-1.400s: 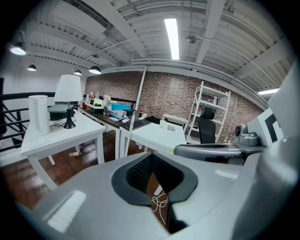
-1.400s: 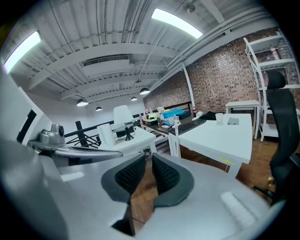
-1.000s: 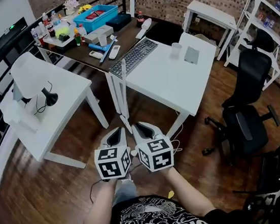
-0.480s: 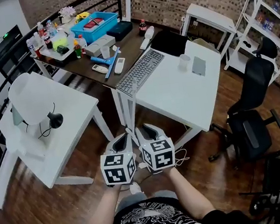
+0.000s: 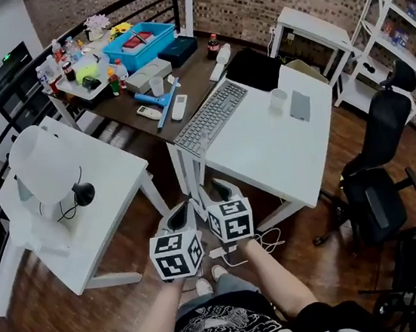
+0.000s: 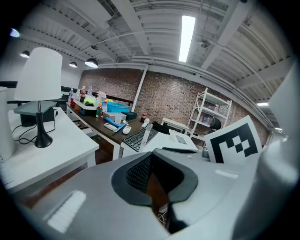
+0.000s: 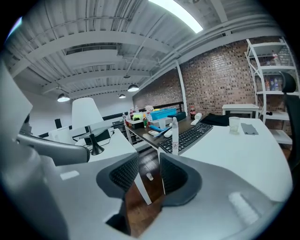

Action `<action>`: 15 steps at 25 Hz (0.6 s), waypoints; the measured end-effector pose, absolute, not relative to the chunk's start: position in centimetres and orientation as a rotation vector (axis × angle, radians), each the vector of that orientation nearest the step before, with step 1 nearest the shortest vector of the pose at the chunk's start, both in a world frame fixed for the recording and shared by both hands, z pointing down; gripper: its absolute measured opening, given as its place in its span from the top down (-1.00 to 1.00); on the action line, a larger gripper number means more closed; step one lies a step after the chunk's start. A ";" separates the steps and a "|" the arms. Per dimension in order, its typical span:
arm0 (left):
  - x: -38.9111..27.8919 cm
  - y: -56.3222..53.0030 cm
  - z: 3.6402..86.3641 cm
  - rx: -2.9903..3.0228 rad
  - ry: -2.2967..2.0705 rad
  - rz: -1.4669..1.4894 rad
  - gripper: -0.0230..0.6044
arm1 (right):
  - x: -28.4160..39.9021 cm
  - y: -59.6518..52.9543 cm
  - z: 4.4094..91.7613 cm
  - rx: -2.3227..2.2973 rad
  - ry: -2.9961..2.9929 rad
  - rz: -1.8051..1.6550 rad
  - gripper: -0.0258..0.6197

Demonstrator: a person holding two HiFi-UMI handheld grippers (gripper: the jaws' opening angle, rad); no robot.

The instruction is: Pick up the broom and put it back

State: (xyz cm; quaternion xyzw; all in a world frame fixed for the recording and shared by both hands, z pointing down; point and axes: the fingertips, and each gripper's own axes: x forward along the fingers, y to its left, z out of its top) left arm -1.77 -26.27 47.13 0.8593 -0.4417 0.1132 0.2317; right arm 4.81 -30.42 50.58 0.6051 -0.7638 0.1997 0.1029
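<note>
Both jaw tips of the left hand-held gripper [image 6: 152, 152] met, with nothing between them. Just right of it, the broom [image 7: 174, 133] stood upright against the near corner of the white tabletop [image 5: 267, 153], beside the keyboard [image 5: 209, 116]; its small handle label was too fine to read. It rose just beyond the right hand-held gripper [image 7: 149, 154], whose jaws had just been opening and stood narrowly apart, gripping nothing. The shirt [image 5: 229, 327] print showed "DIST", upside down.

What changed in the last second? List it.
The person stepped toward the desks, bringing the left hand-held gripper and right hand-held gripper close to the broom handle. The right one's jaws have just been opening, with nothing between them. Left stays shut; broom and desks unmoved.
</note>
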 end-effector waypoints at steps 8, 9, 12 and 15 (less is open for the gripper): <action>0.6 -30.0 47.3 2.358 -1.246 0.341 0.91 | 6.8 -36.8 52.1 1.786 -2.285 0.557 0.48; 1.0 -30.3 47.4 2.358 -1.248 0.346 0.91 | 7.2 -37.5 52.5 1.784 -2.280 0.563 0.48; 2.0 -31.3 47.8 2.348 -1.251 0.356 0.91 | 8.4 -39.4 53.8 1.771 -2.266 0.578 0.45; 2.4 -32.2 48.0 2.337 -1.258 0.366 0.91 | 9.1 -41.2 55.1 1.748 -2.260 0.570 0.40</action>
